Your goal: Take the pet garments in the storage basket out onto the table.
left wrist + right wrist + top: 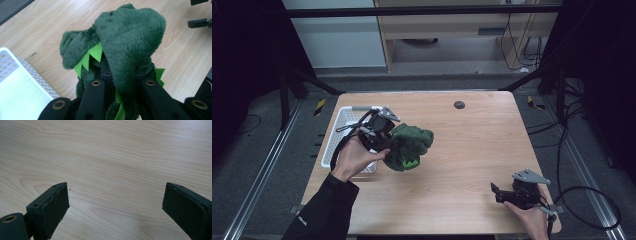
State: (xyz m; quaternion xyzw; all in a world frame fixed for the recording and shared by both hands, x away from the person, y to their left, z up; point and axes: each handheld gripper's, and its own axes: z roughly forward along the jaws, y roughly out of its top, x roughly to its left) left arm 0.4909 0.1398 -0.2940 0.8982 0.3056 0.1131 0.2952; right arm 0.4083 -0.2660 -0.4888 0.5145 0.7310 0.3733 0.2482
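A dark green plush dinosaur with light green felt spikes hangs just right of a white basket, above the wooden table. My left gripper is shut on it; in the left gripper view the plush dinosaur bulges up between the two black jaws, which pinch its body, and the left gripper is partly buried in the fur. My right gripper rests low at the table's near right, held by a hand. In the right gripper view that gripper stands open over bare wood, nothing between its pads.
The white perforated basket lies at the table's left side, close beside the plush. A small dark round disc sits near the table's far edge. The floor drops away past the table edges on both sides.
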